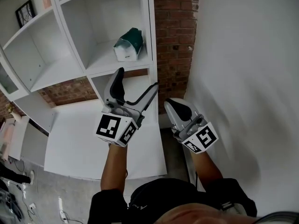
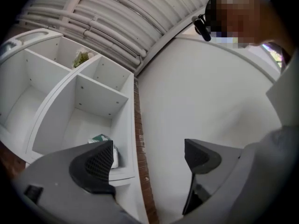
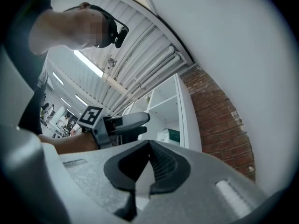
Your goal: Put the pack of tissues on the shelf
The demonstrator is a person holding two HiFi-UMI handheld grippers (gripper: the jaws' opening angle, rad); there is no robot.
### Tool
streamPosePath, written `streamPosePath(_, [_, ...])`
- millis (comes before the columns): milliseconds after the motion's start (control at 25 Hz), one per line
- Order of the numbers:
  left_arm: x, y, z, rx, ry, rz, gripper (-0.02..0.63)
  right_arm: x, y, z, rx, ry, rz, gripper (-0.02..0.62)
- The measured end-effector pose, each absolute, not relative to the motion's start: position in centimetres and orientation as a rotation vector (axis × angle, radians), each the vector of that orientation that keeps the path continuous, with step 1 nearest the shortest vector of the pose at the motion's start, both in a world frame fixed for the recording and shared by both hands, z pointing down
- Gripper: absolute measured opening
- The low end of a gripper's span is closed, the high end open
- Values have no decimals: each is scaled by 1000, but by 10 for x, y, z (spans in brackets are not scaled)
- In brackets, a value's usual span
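The pack of tissues (image 1: 128,45), green and white, lies on its own in a compartment of the white shelf (image 1: 149,31), close to the right side panel. My left gripper (image 1: 137,80) hangs below and in front of that compartment, open and empty, well apart from the pack. In the left gripper view the pack of tissues (image 2: 99,139) peeks out behind the left jaw, with the left gripper (image 2: 149,157) spread wide. My right gripper (image 1: 175,107) is shut on nothing near the white wall. The right gripper view shows the right gripper (image 3: 148,164), the pack of tissues (image 3: 169,135) and the left gripper (image 3: 126,122).
A brick wall (image 1: 175,31) runs beside the shelf, with a plain white wall (image 1: 243,69) to its right. A framed picture (image 1: 24,12) stands in an upper left compartment. A lower white shelf board (image 1: 79,143) juts out beneath my left gripper. Cables lie on the grey floor (image 1: 56,199).
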State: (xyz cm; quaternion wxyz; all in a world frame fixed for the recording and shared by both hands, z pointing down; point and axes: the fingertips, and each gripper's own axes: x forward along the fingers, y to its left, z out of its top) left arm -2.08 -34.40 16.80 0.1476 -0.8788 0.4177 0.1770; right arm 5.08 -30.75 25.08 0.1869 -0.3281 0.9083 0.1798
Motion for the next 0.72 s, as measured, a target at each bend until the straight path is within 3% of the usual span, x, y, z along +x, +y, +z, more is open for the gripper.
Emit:
streamPosePath(160, [-20,-317,184,-2565,1146,565,406,49,-300,245,-920,2545,509,2])
streamPosePath(720, [-39,-264,222,-2570,1163,736,42,31,-271,243,-882,2530,497,2])
